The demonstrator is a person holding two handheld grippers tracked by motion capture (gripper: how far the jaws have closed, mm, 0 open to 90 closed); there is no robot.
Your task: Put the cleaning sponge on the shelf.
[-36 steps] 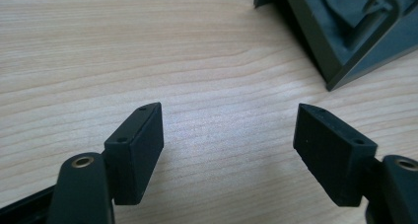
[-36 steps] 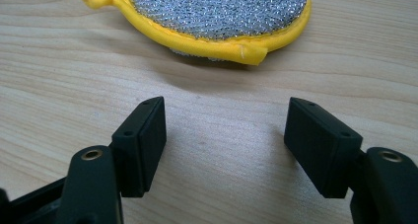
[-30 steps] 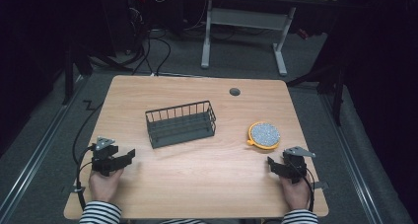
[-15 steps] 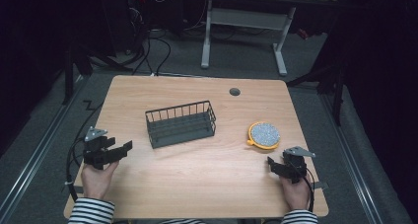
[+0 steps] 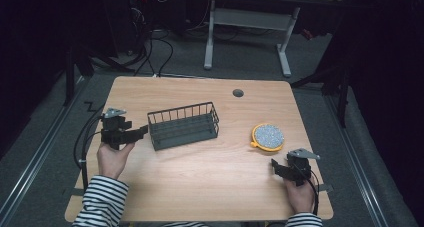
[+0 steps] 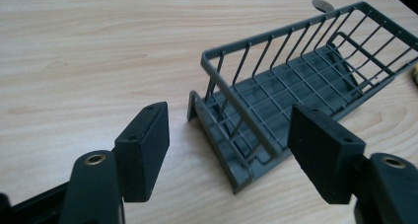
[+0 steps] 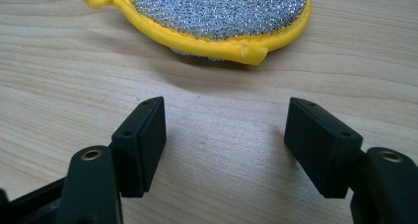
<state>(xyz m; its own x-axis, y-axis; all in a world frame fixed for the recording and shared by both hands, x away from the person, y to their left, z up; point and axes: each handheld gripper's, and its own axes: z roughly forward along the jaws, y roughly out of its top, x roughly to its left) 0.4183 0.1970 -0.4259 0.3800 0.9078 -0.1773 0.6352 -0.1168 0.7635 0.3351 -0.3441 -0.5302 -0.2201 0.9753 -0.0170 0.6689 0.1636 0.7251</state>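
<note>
A dark grey wire basket (image 5: 184,126) stands mid-table, its long side slightly slanted. My left gripper (image 5: 137,132) hovers at its left end, pointing at it. In the left gripper view the basket (image 6: 296,91) has its near end just ahead of my left gripper (image 6: 229,123); the jaws have just been closing a little, stand wide apart, and neither pad touches the wire. A round scrubber (image 5: 268,137) with a yellow rim and silver face lies at the right. My right gripper (image 5: 278,167) rests open just short of it. The scrubber (image 7: 217,12) lies beyond my right gripper (image 7: 226,118).
The wooden table (image 5: 200,187) has a round cable hole (image 5: 238,93) near its far edge. Black cables (image 5: 82,142) trail off the left edge. A white desk frame (image 5: 245,22) stands on the floor beyond the table. Bare wood lies in front of the basket.
My left hand has lifted and moved away from the near edge, up to the basket's left end. The right hand, basket and scrubber have stayed put.
</note>
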